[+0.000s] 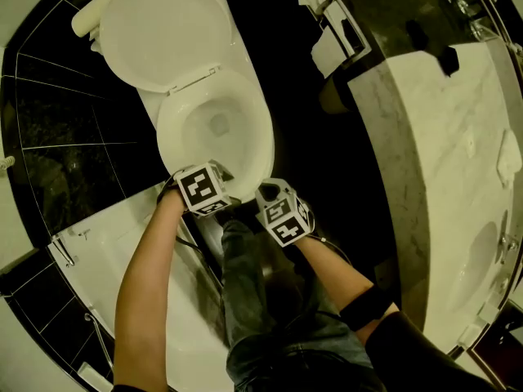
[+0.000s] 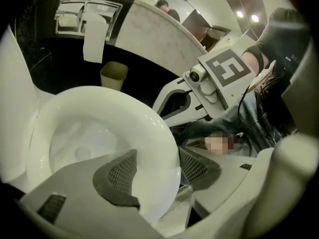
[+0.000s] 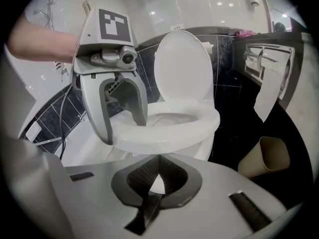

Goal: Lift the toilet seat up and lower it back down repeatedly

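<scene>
Nearest in, the person's bare forearms reach forward over a jeans-clad leg, one gripper in each hand. The right gripper (image 3: 155,183) hovers just in front of the toilet, pads pressed together with nothing between them, touching nothing. Just to its left, the left gripper (image 2: 158,169) is pinching the toilet seat (image 3: 174,126) at its near rim, one pad inside the ring and the other outside! The seat sits low over the bowl (image 1: 214,129); whether it rests on the rim or is just off it, I can't tell. Beyond it the lid (image 1: 163,31) stands upright against the far wall. Off to the right, a tan bin (image 3: 266,158) sits on the dark floor, paper hangs from a wall holder (image 3: 269,91), and a marble counter (image 1: 433,137) runs along the right side.
</scene>
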A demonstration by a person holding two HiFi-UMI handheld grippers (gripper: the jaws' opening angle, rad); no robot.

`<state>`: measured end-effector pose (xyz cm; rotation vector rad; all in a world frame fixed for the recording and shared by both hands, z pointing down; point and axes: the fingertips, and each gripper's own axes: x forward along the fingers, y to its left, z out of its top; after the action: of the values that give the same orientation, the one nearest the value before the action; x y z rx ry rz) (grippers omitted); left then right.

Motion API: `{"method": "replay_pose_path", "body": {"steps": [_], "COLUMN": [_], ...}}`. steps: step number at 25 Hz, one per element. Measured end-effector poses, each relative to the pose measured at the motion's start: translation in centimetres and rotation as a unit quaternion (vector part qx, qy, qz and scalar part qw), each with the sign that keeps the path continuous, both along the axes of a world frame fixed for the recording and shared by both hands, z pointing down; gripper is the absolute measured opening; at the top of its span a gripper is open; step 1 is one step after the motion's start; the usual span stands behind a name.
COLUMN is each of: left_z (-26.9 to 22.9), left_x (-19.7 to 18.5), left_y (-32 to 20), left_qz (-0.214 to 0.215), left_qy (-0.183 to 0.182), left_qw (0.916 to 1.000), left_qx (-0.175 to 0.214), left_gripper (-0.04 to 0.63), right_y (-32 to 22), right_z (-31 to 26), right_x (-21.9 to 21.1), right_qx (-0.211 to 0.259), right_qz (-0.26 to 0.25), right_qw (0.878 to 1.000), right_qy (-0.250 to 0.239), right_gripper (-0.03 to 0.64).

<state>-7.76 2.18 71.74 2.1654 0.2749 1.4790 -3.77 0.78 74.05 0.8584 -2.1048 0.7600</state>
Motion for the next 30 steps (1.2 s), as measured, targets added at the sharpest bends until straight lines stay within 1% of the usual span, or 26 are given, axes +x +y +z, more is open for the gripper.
{"method": "replay_pose_path", "body": {"steps": [2,5,7,9,11,14,16,17,18,19,20,21,22,25,26,27,28,29,30], "left_z": [-1.0,-2.7,-4.4,-6.5,-8.2,-10.7,-12.9,-14.1,-15.4,-16.6,-17.8,-19.1,-20.3,-24.1,-25.3,-26.3,-27.0,-27.4,-27.7], "left_x": [-0.2,-0.4,-0.2,-0.2,-0.6,-1.8,-2.8,-3.3,-3.9,-4.6,-5.4,-6.2,-7.1,-9.7,-10.4,-11.1,-11.7,-12.4,-13.0], "left_y": [-0.6,-1.5,-1.7,-1.9,-2.9,-4.9,-6.5,-7.4,-8.4,-9.6,-10.7,-11.8,-12.9,-15.4,-16.1,-16.6,-17.0,-17.2,-17.4], "left_qz": [0.001,-0.003,-0.007,-0.018,-0.037,-0.069,-0.092,-0.11,-0.132,-0.158,-0.187,-0.219,-0.253,-0.337,-0.358,-0.377,-0.395,-0.41,-0.424], "left_qy": [0.008,0.023,0.039,0.057,0.066,0.069,0.072,0.076,0.081,0.087,0.092,0.098,0.104,0.12,0.124,0.126,0.127,0.126,0.124], "left_qw": [0.9999,0.9992,0.9983,0.9971,0.9946,0.987,0.978,0.9716,0.9632,0.9527,0.94,0.9249,0.9073,0.8468,0.8284,0.8127,0.7997,0.7896,0.7822], "left_qx": [0.008,0.033,0.041,0.046,0.071,0.128,0.173,0.196,0.22,0.245,0.27,0.295,0.32,0.393,0.413,0.426,0.434,0.438,0.44], "left_gripper": [0.264,0.268,0.27,0.27,0.27,0.27,0.268,0.267,0.253,0.234,0.198,0.171,0.137,0.033,0.007,0.002,0.002,0.002,0.002], "right_y": [-0.5,-1.4,-2.0,-2.9,-4.0,-5.8,-7.3,-8.2,-9.1,-10.1,-11.0,-11.8,-12.5,-14.1,-14.6,-15.1,-15.6,-16.1,-16.6], "right_z": [-0.9,-2.3,-3.5,-4.8,-6.2,-8.4,-10.0,-10.8,-11.6,-12.4,-13.2,-13.8,-14.4,-15.8,-16.1,-16.5,-16.8,-17.1,-17.4], "right_x": [-0.2,-0.4,-0.5,-0.7,-1.0,-1.5,-2.0,-2.3,-2.6,-2.9,-3.1,-3.4,-3.6,-4.1,-4.3,-4.4,-4.5,-4.7,-5.0], "right_qx": [0.004,0.01,0.014,0.02,0.028,0.035,0.04,0.045,0.05,0.056,0.061,0.064,0.066,0.067,0.068,0.069,0.07,0.071,0.072], "right_qz": [0.007,0.017,0.022,0.024,0.025,0.033,0.038,0.039,0.039,0.039,0.04,0.04,0.041,0.05,0.053,0.056,0.059,0.06,0.062], "right_qw": [1.0,1.0,1.0,0.999,0.999,0.999,0.998,0.998,0.998,0.998,0.997,0.997,0.997,0.997,0.996,0.996,0.996,0.996,0.995], "right_qy": [0.0,0.002,-0.003,-0.006,-0.008,-0.011,-0.013,-0.013,-0.013,-0.013,-0.012,-0.01,-0.008,-0.005,-0.005,-0.004,-0.003,-0.002,-0.002], "right_gripper": [0.014,0.014,0.014,0.014,0.014,0.014,0.014,0.014,0.014,0.015,0.014,0.015,0.015,0.015,0.015,0.015,0.015,0.015,0.015]}}
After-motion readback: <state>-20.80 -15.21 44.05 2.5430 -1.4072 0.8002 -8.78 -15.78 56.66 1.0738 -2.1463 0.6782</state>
